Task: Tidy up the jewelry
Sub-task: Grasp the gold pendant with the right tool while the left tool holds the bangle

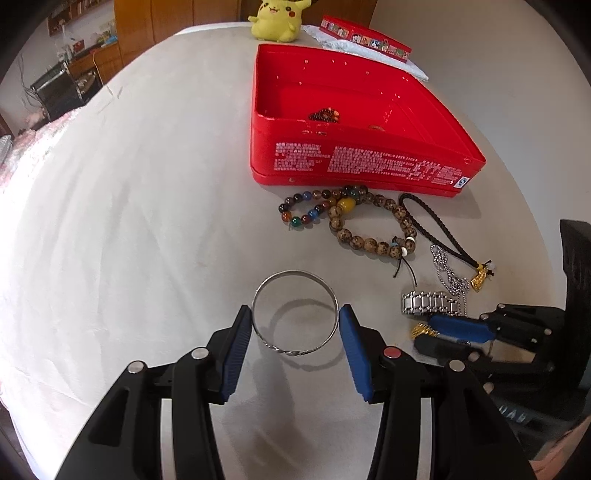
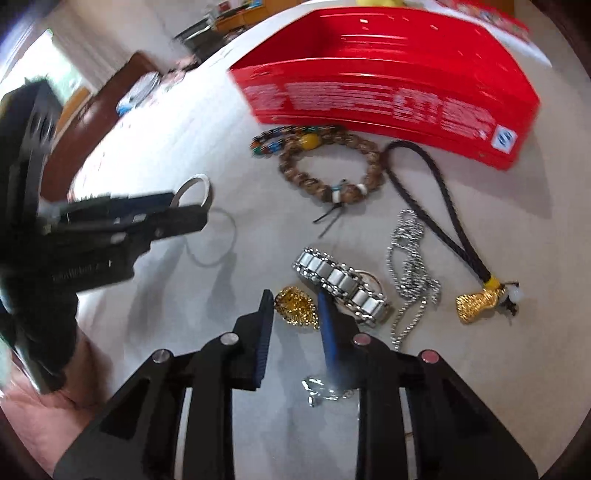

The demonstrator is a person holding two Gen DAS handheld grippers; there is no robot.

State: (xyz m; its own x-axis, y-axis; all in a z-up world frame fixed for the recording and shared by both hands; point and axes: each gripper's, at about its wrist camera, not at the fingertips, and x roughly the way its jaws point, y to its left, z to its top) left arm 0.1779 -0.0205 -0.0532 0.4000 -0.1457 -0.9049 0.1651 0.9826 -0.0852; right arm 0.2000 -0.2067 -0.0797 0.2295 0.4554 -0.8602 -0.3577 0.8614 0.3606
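My left gripper (image 1: 294, 318) is shut on a silver bangle (image 1: 295, 313), held between both blue pads a little above the cloth; its shadow lies below. The bangle also shows in the right wrist view (image 2: 192, 194). My right gripper (image 2: 295, 306) is open, its fingers on either side of a gold ornament (image 2: 297, 305) on the table. A red tin box (image 1: 354, 122) stands open behind, with a dark bead bracelet (image 1: 325, 115) inside.
On the cloth lie a coloured bead bracelet (image 1: 314, 208), a brown bead bracelet (image 1: 373, 225), a black braided cord with gold charm (image 2: 476, 299), a silver chain (image 2: 410, 258) and a metal link bracelet (image 2: 343, 284). A Pikachu plush (image 1: 277, 18) and the box lid (image 1: 365, 35) sit behind.
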